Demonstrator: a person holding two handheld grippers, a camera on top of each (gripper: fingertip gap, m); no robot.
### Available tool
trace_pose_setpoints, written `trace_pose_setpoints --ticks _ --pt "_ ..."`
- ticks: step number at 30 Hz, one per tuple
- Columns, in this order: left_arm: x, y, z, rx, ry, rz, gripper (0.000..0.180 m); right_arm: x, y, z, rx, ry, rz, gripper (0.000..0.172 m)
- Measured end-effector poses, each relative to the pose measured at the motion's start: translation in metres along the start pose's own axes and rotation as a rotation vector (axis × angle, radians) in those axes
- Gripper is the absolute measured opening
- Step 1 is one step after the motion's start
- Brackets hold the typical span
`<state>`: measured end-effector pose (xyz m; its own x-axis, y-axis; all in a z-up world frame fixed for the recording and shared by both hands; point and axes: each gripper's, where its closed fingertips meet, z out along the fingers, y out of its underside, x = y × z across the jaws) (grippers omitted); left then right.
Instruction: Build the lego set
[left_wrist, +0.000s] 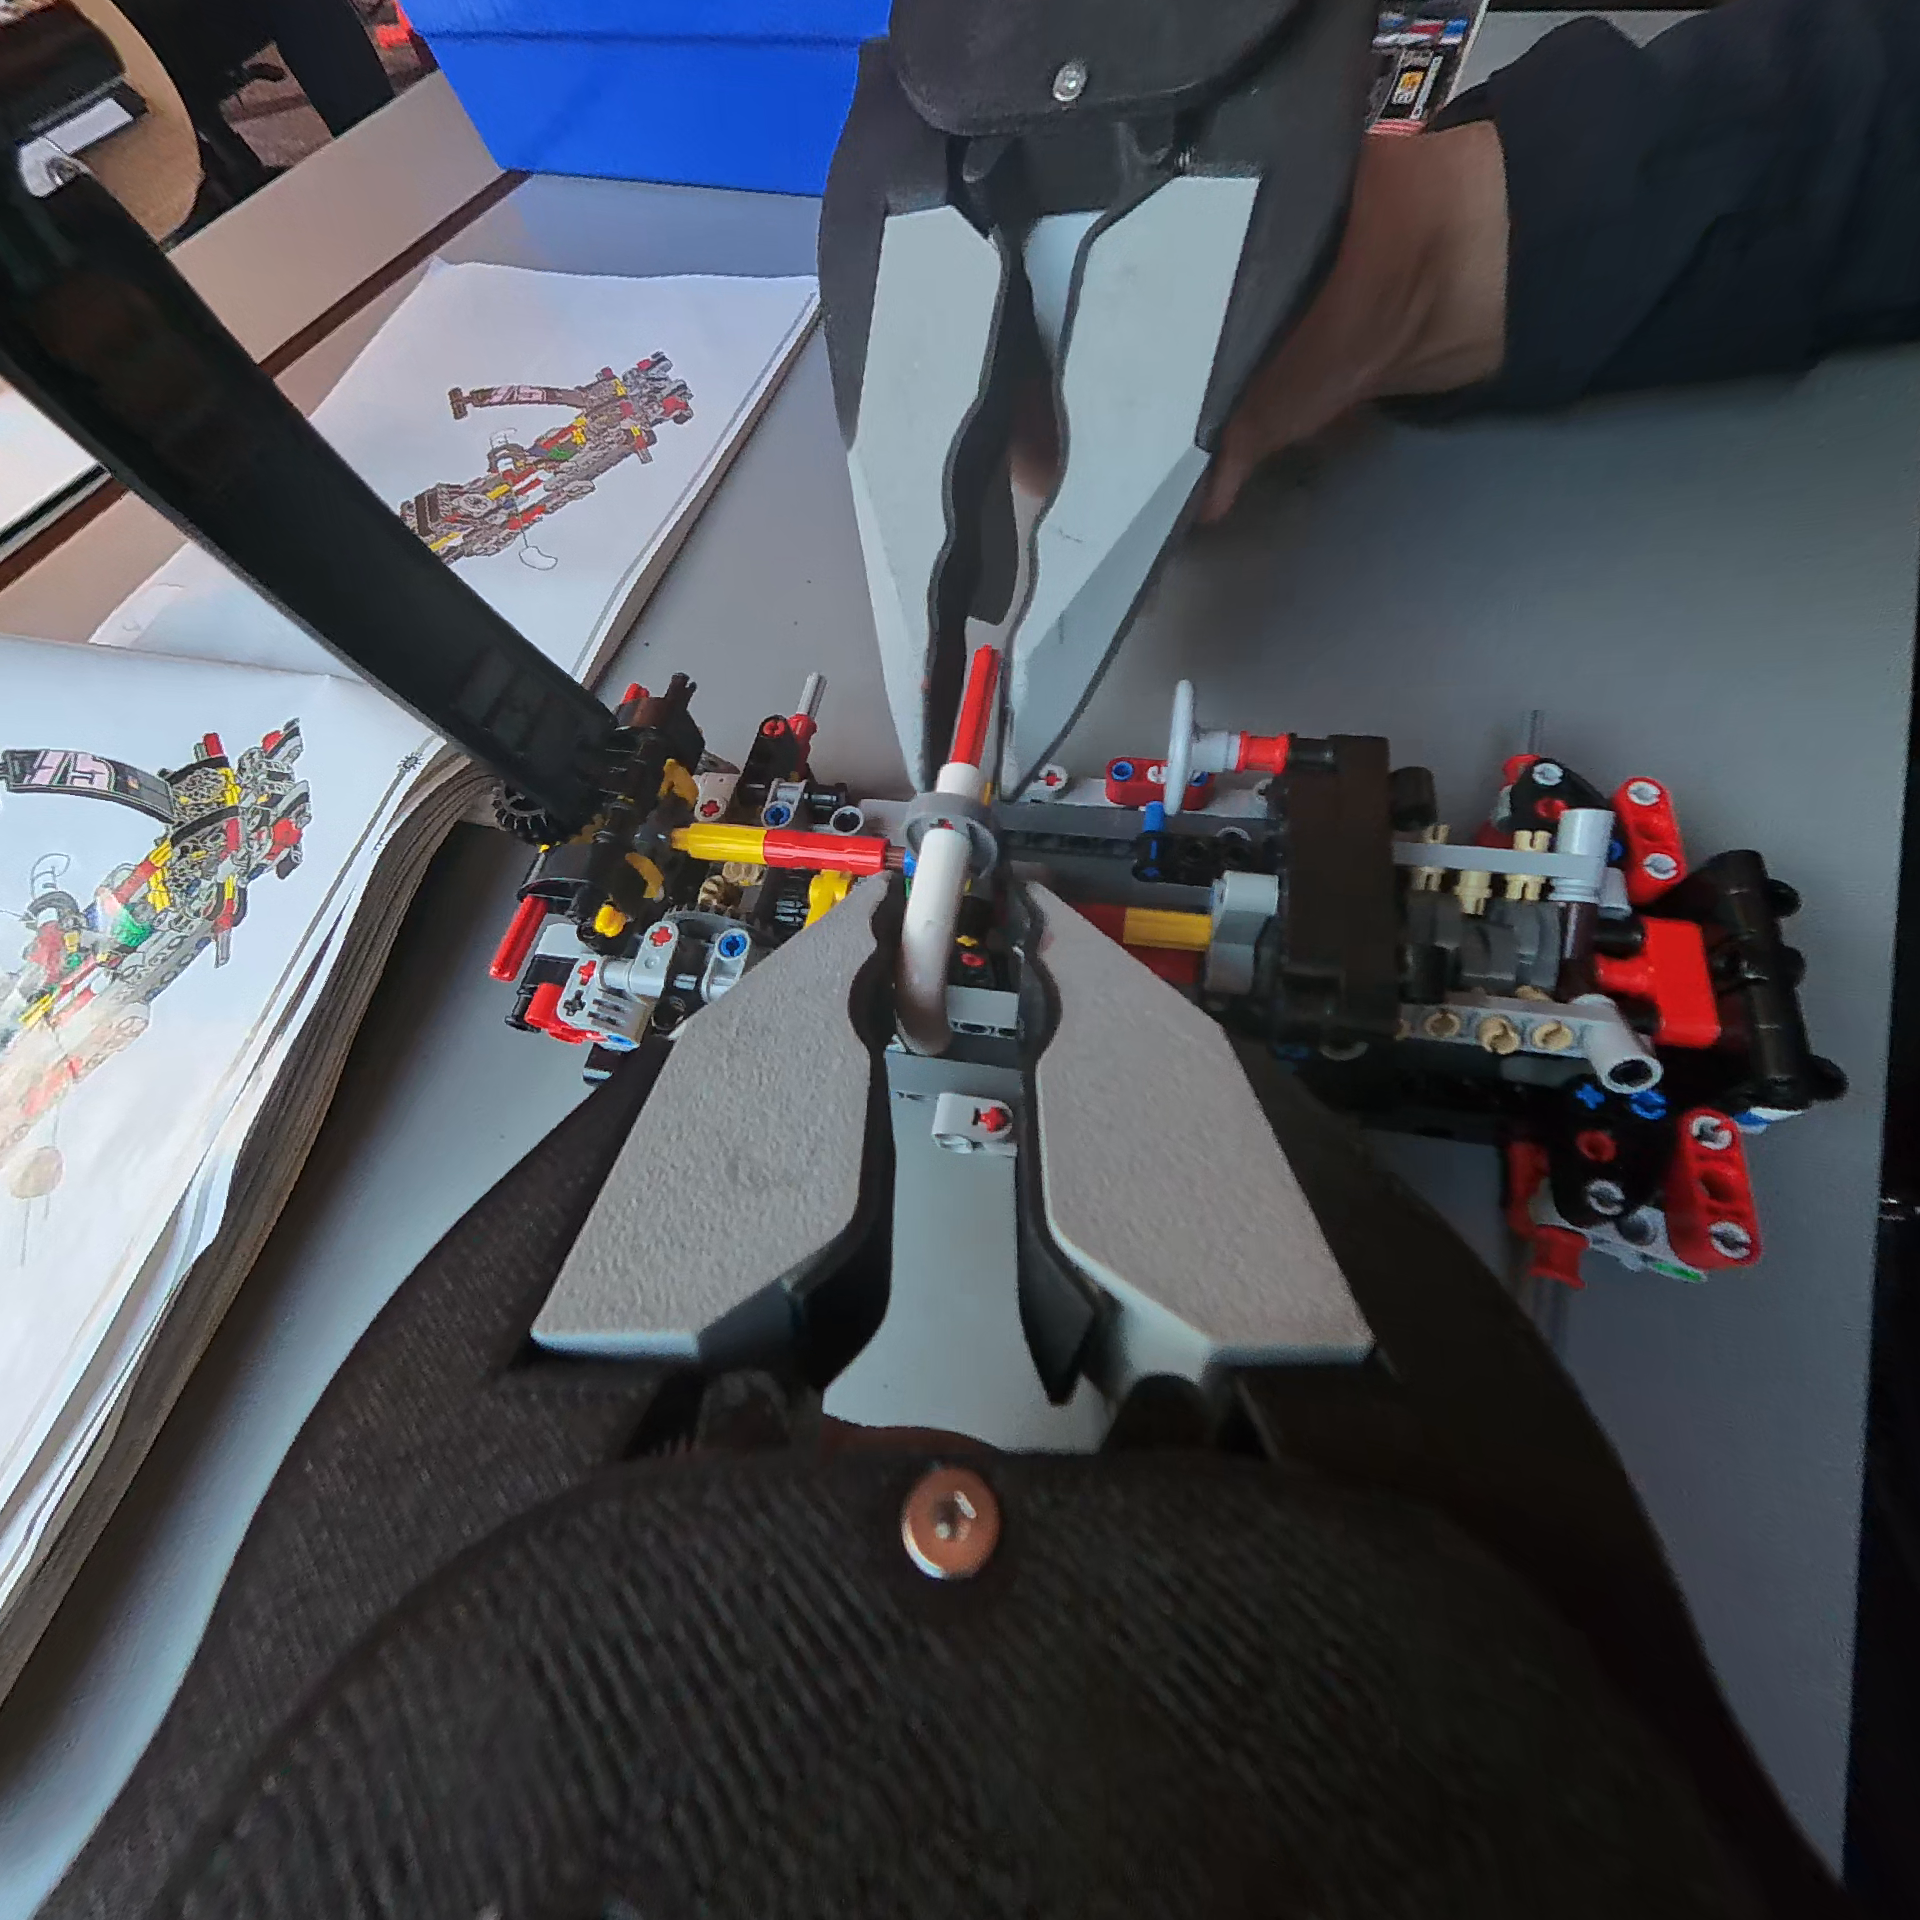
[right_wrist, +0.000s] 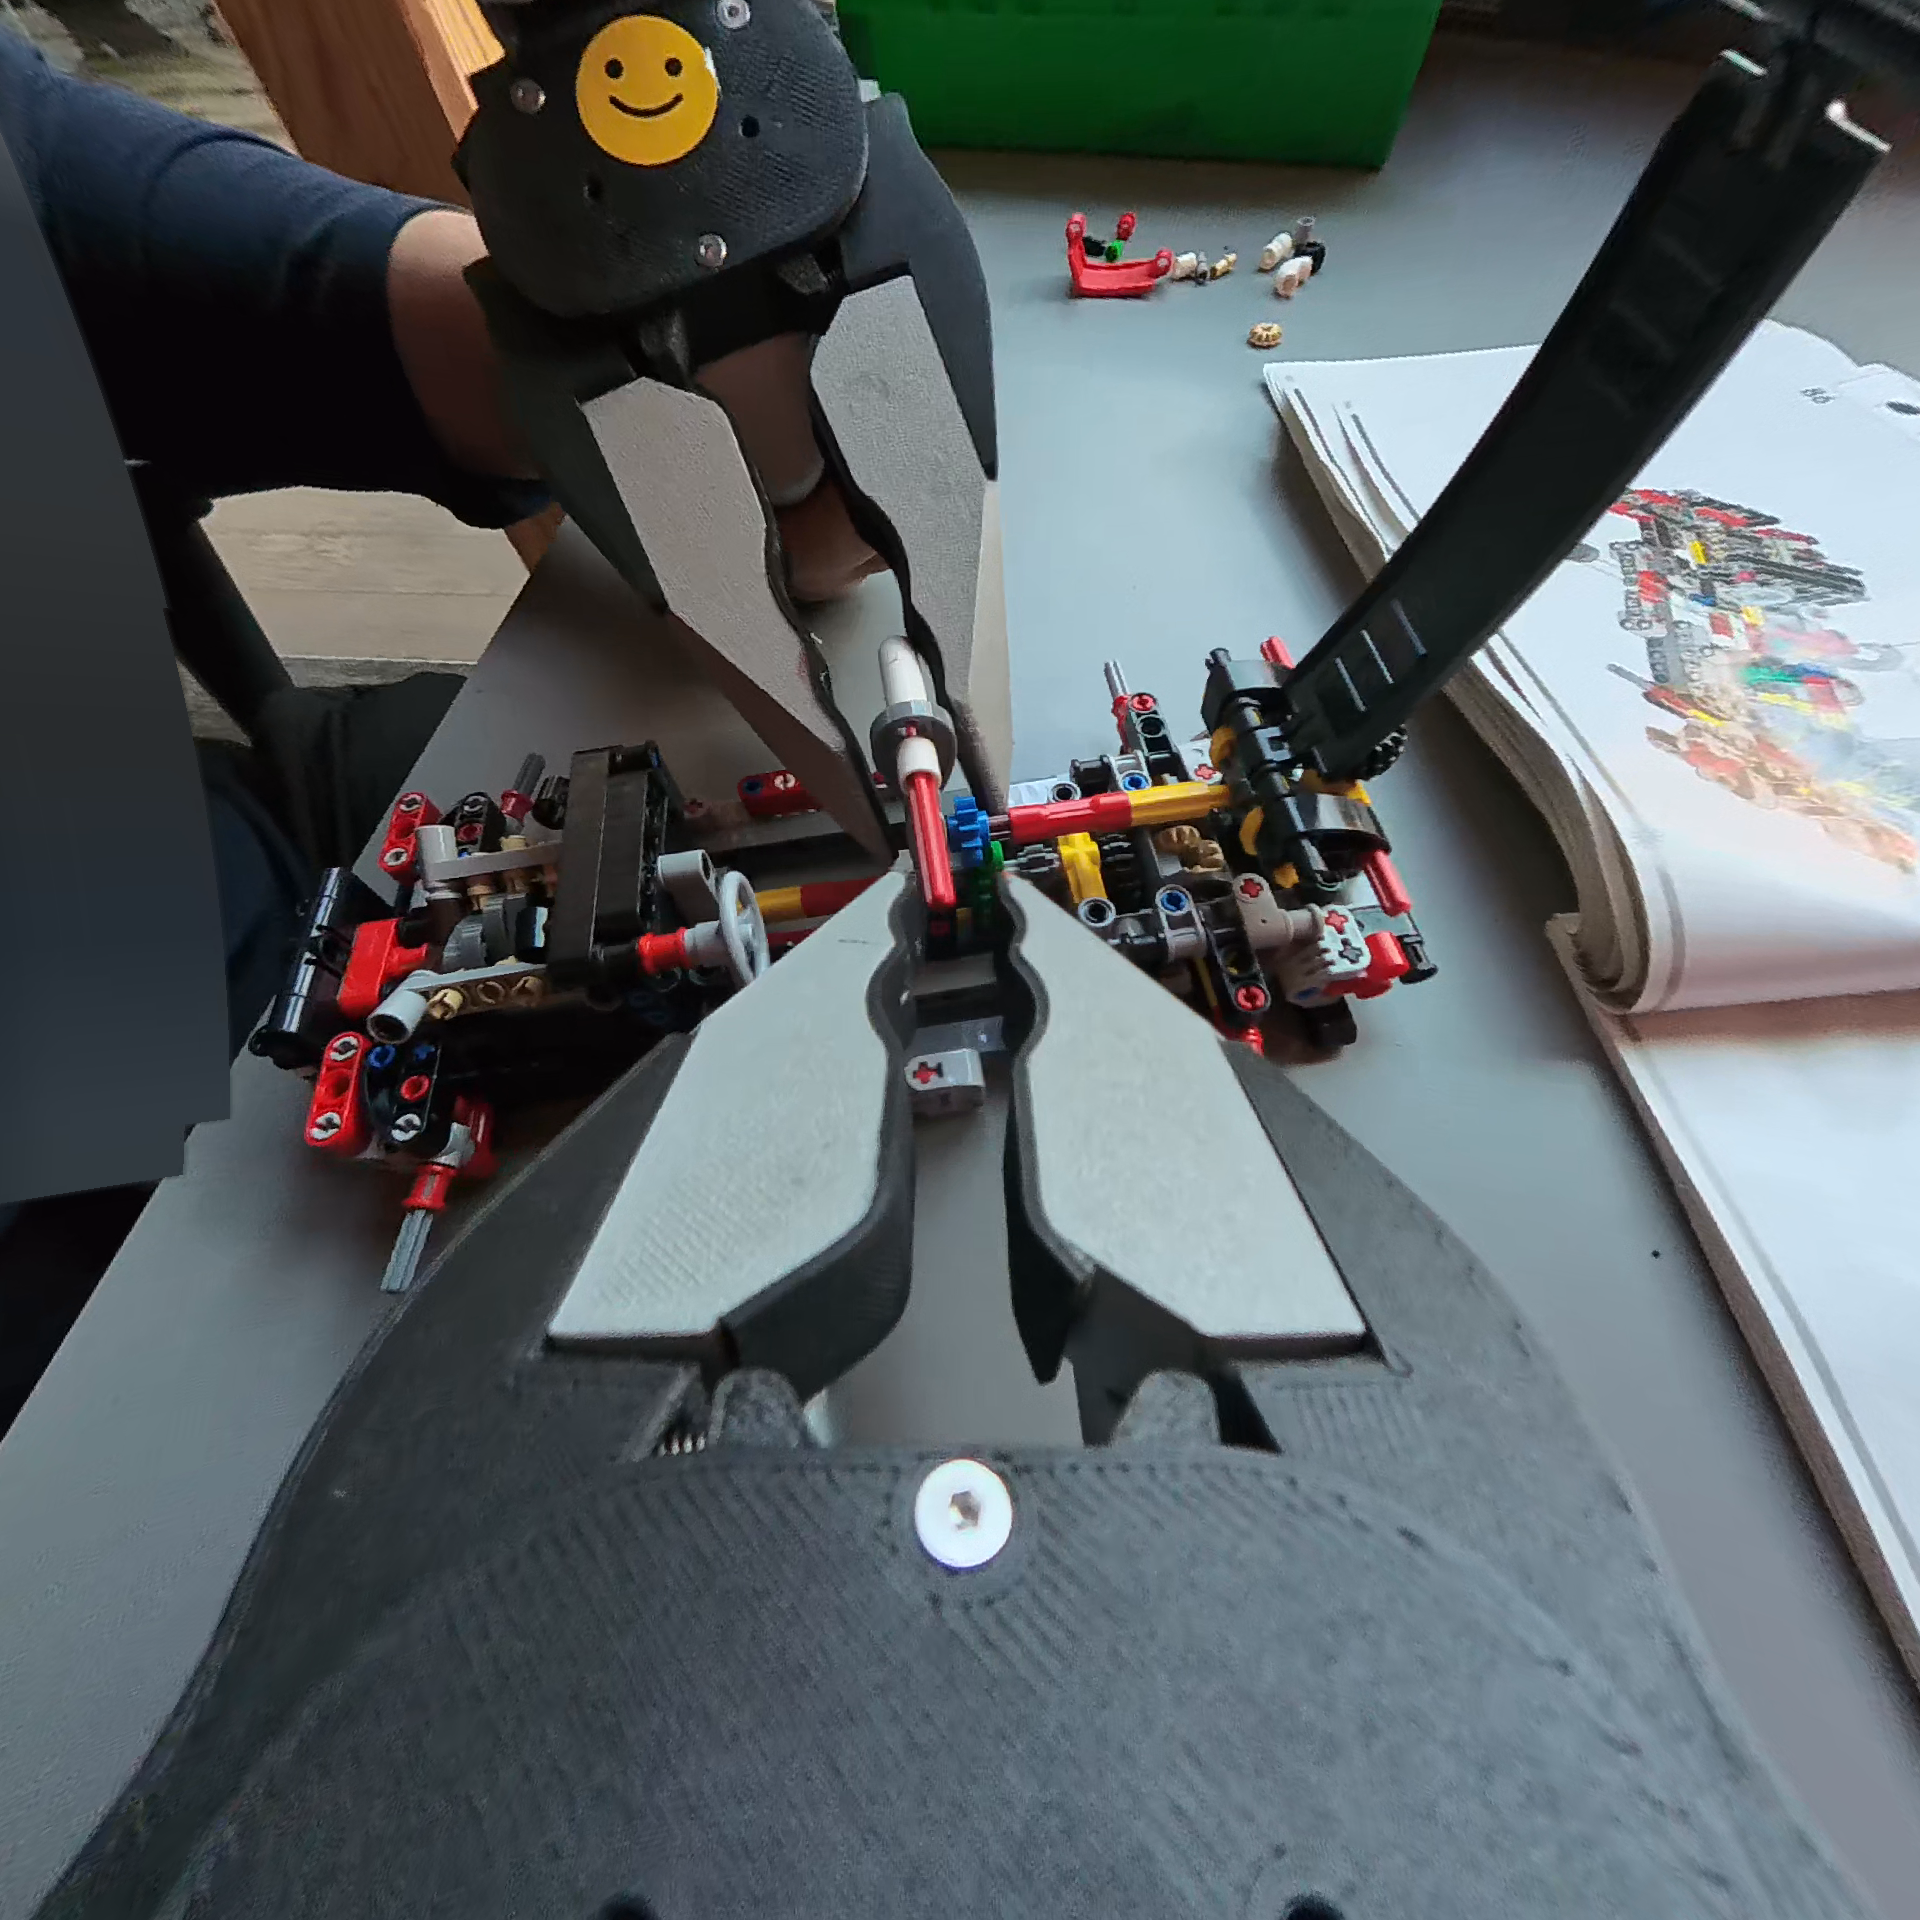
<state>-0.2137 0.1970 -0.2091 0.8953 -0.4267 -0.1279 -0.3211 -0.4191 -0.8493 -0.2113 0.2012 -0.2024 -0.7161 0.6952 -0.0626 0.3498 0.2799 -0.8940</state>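
bench: smooth grey bench (right_wrist: 1299, 1143), matt, beside a blue plastic bin (left_wrist: 644, 94) and a green plastic bin (right_wrist: 1132, 73).
booklet: thick open paper booklet (left_wrist: 156, 987), printed pages.
model: studded red, black and yellow plastic brick chassis (left_wrist: 1351, 935), mid-bench.
left gripper (left_wrist: 961, 914): grey textured fingers clamped on a white tube with grey ring (left_wrist: 935, 914) over the chassis.
right gripper (right_wrist: 951, 904): slightly apart, straddling the tube's red axle (right_wrist: 928, 831); contact unclear.

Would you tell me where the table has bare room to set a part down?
Free: the table between the model and the open booklet, and the strip between the model and the loose parts. Crowded: the model's middle, where the left gripper and right gripper meet, and under the black strap.
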Motion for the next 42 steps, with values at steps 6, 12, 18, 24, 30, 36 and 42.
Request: trace_pose_setpoints --ticks 6,12,18,24,30,36,42 --pt "-0.0006 -0.0005 0.0023 -0.003 0.014 -0.018 0.015 -0.0027 -0.0041 0.0038 0.011 0.018 -0.094 0.003" --pt "-0.0016 -0.0014 0.0035 -0.002 0.006 -0.017 0.013 -0.0033 -0.0045 0.0033 0.013 -0.002 -0.091 0.002" --pt "-0.005 -0.0032 0.006 0.002 -0.002 -0.04 0.024 0.0064 -0.0049 0.0025 0.012 0.037 -0.048 0.0" --pt "-0.0079 -0.0018 0.0063 -0.008 -0.011 -0.036 0.012 0.0032 -0.0035 0.0026 0.003 -0.005 -0.03 0.001" --pt "-0.0083 -0.0013 0.0065 -0.011 -0.026 -0.022 0.011 0.0035 -0.0025 0.0017 0.0 -0.011 -0.029 0.001" --pt "-0.0084 -0.0012 0.0066 -0.013 -0.038 -0.007 0.011 0.0037 -0.0019 0.0011 -0.001 -0.016 -0.023 0.0" --pt "-0.0094 -0.0011 0.0067 -0.014 -0.044 -0.009 0.011 0.0049 -0.0018 0.001 -0.002 -0.004 -0.025 0.001"
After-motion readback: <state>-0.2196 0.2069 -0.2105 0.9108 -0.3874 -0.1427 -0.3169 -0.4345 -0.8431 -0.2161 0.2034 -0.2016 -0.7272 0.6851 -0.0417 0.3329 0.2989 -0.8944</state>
